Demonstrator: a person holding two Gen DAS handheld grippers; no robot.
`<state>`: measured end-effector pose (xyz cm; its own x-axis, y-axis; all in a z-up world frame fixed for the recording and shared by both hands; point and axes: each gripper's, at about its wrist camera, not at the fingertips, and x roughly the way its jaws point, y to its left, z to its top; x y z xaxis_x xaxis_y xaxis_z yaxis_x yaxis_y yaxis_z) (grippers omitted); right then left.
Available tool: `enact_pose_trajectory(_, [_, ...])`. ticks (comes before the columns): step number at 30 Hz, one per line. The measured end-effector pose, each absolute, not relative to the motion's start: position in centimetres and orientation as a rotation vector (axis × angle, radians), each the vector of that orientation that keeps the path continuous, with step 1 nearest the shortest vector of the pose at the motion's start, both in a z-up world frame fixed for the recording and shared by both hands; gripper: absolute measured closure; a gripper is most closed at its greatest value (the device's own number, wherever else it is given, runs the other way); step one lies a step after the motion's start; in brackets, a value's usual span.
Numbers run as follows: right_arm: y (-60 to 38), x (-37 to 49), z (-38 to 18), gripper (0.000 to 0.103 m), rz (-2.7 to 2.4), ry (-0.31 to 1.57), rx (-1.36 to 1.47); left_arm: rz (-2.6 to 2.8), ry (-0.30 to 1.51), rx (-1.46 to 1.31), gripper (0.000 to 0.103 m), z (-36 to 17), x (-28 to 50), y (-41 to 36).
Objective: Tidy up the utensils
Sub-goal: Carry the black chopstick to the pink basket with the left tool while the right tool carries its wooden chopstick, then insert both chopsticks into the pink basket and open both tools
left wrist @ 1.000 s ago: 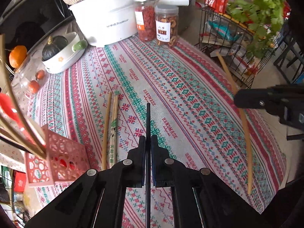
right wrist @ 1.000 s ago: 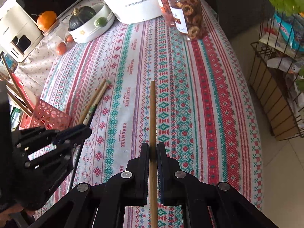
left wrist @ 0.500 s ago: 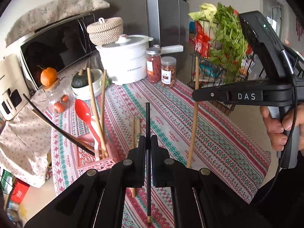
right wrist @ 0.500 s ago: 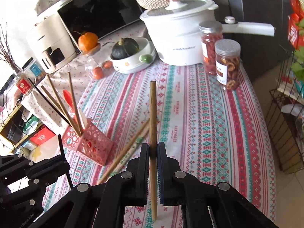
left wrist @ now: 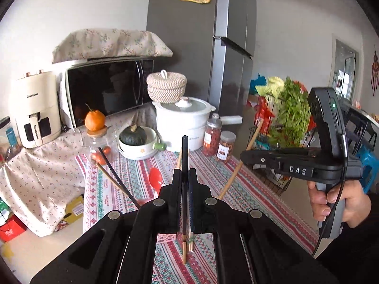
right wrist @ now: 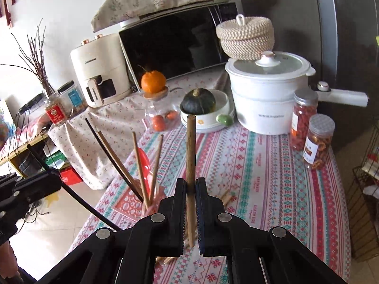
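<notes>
1. Right now your left gripper (left wrist: 184, 177) is clenched on a black chopstick (left wrist: 185, 151), which stands upright between the jaws with its pale lower tip hanging below them over the desk (left wrist: 248, 189).
2. Your right gripper (right wrist: 190, 187) is clamped on a wooden chopstick (right wrist: 191, 142), also upright, top end well above the jaws.
3. From the left wrist view, the right gripper (left wrist: 246, 159) sits off to the right with your hand (left wrist: 341, 201) on its handle; the wooden chopstick (left wrist: 241, 163) slants through it.
4. The pink holder (right wrist: 132, 201) sits on the desk's left edge, just left of the right gripper's jaws.
5. It holds several brown chopsticks (right wrist: 139, 163), one black chopstick, and a red spoon (right wrist: 144, 163), all leaning out at angles.
6. A loose pair of chopsticks (right wrist: 225, 197) lies flat on the striped cloth, just right of the holder, partly hidden by the right gripper.
7. At the back of the desk: white pot (right wrist: 267, 94), two jars (right wrist: 318, 139), bowl with a green squash (right wrist: 199, 101), glass jar with an orange (right wrist: 153, 81) on its lid.
8. Behind those: microwave (right wrist: 175, 45) under a floral cover, woven basket (right wrist: 246, 37), white air fryer (right wrist: 99, 71).
</notes>
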<state>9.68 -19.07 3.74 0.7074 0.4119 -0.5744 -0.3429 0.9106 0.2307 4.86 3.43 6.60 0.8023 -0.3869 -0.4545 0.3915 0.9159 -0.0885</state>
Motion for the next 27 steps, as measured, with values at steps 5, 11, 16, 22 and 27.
enact_pose_trajectory(5, [-17.5, 9.0, 5.6, 0.096, 0.461, 0.61, 0.102, -0.392, 0.372, -0.039, 0.098, 9.0, 4.3, 5.6])
enact_pose_trajectory(11, [-16.1, 8.5, 6.9, 0.096, 0.509, 0.55, 0.12, -0.326, 0.309, -0.026, 0.098, 9.5, 4.9, 6.8])
enact_pose_trajectory(16, [-15.0, 8.6, 7.2, 0.096, 0.548, 0.514, 0.139, -0.302, 0.367, -0.01, 0.098, 7.5, 7.1, 6.7])
enact_pose_trajectory(22, [-13.4, 9.7, 5.7, 0.096, 0.569, 0.501, 0.143, -0.293, 0.445, -0.012, 0.098, 5.0, 10.1, 6.8])
enact_pose_trajectory(27, [-12.9, 10.7, 4.5, 0.096, 0.556, 0.492, 0.146, -0.289, 0.491, -0.001, 0.098, 3.6, 11.8, 6.5])
